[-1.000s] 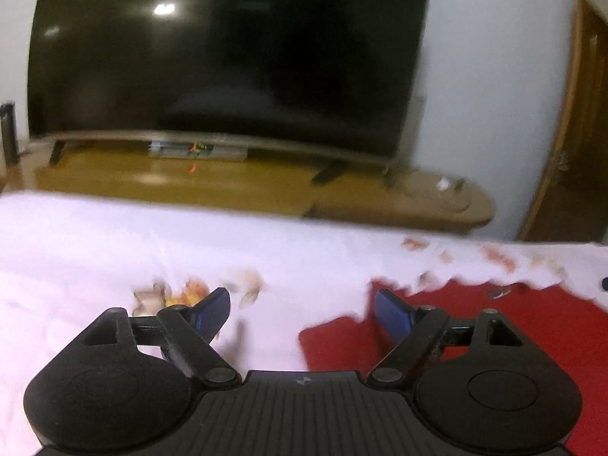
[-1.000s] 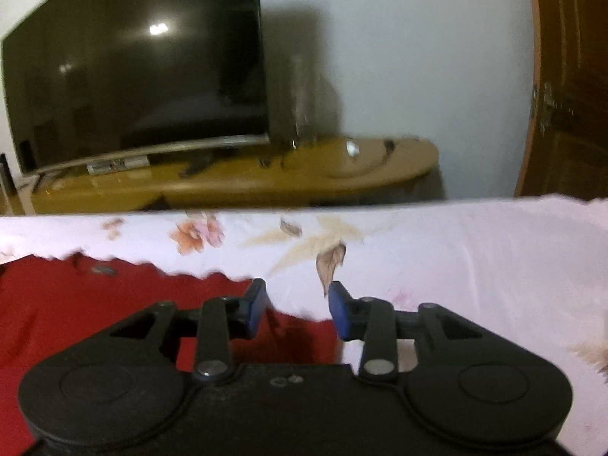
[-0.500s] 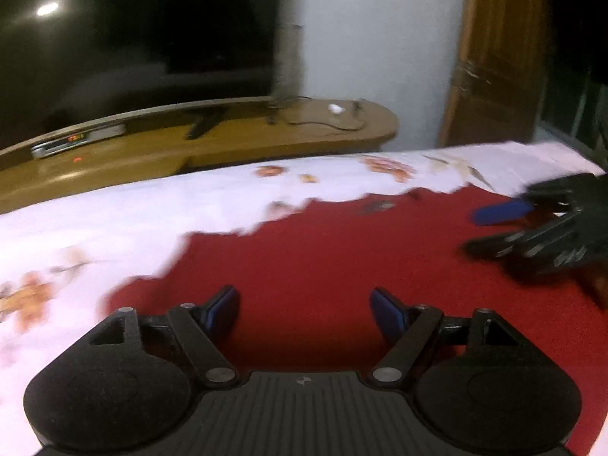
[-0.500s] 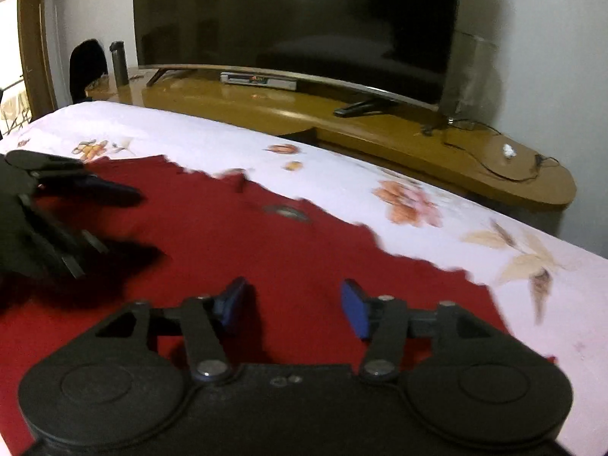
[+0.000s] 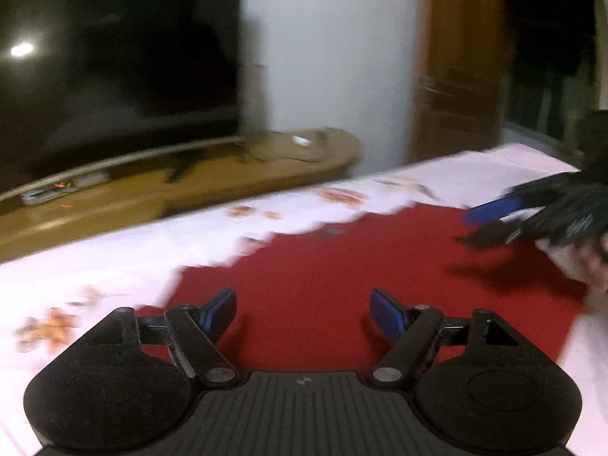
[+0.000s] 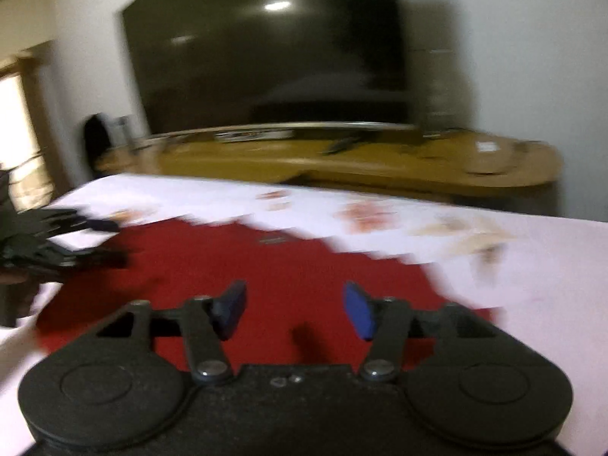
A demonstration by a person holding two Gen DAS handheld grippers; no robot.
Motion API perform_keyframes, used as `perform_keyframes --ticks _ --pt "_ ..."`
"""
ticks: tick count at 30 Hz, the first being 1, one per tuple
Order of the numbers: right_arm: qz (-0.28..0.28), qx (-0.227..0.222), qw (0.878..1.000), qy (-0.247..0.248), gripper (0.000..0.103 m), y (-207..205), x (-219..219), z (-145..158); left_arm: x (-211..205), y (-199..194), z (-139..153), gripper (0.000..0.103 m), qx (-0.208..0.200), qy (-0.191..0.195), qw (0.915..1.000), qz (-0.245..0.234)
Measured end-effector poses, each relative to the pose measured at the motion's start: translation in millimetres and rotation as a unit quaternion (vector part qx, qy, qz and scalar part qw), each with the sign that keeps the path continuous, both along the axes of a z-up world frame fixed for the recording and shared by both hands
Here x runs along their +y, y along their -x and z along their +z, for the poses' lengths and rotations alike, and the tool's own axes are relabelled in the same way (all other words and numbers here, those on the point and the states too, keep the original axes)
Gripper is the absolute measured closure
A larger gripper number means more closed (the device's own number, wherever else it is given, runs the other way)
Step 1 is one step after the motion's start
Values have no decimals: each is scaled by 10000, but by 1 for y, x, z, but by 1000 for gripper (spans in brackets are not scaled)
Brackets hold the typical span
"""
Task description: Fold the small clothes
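Note:
A red garment (image 5: 372,266) lies flat on a white floral sheet (image 5: 114,250); it also shows in the right wrist view (image 6: 243,262). My left gripper (image 5: 304,309) is open and empty, just above the garment's near left part. My right gripper (image 6: 294,309) is open and empty above the garment's near right part. The right gripper shows at the right edge of the left wrist view (image 5: 505,216), and the left gripper at the left edge of the right wrist view (image 6: 76,239). Both views are blurred by motion.
Beyond the bed stands a wooden TV bench (image 5: 190,182) with a large dark TV (image 6: 266,57). A wooden door (image 5: 459,60) is at the far right of the left wrist view. The white sheet (image 6: 532,266) stretches right of the garment.
Both grippers have swung in over the red garment, the left turning rightward and the right turning leftward then partly back. The right jaws have opened wider than a second ago. Nothing was grasped.

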State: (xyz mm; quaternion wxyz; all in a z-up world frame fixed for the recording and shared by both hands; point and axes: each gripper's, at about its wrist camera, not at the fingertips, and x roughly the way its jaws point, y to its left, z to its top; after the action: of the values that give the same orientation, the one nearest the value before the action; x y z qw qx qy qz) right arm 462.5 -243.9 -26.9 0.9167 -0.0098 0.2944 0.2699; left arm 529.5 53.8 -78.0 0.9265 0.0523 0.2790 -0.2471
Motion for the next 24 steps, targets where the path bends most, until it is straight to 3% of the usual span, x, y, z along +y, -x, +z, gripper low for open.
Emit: perform_keyframes --ticks 2,5,6,9,12,17,19,22,24 --pt "348 68 9992 205 42 6 30 -10 -12 2 -7 26 203 -66 9997 -151" --pt "421 320 9968 592 49 5 62 -30 -17 0 -28 26 580 -258 9980 34" --pt "415 353 9958 737 49 3 67 -36 -12 5 -32 26 494 -172 9986 82" --pt "520 153 9931 1040 49 8 61 -37 9 15 -33 26 482 -84 9986 219" --pt "303 147 9903 1347 49 10 27 -36 30 27 -33 26 486 -62 9986 221" --pt "-174 324 9929 1133 50 17 -37 -32 37 38 -27 26 468 -236 9980 339" --pt "-341 279 9919 1194 49 22 -29 -26 27 45 -16 26 356 -187 9985 359" --pt "-273 91 9976 637 50 40 -8 -12 12 60 -6 26 324 148 9993 145" --pt "-5 102 9987 504 51 56 24 -16 -5 66 -10 26 368 94 9993 29"
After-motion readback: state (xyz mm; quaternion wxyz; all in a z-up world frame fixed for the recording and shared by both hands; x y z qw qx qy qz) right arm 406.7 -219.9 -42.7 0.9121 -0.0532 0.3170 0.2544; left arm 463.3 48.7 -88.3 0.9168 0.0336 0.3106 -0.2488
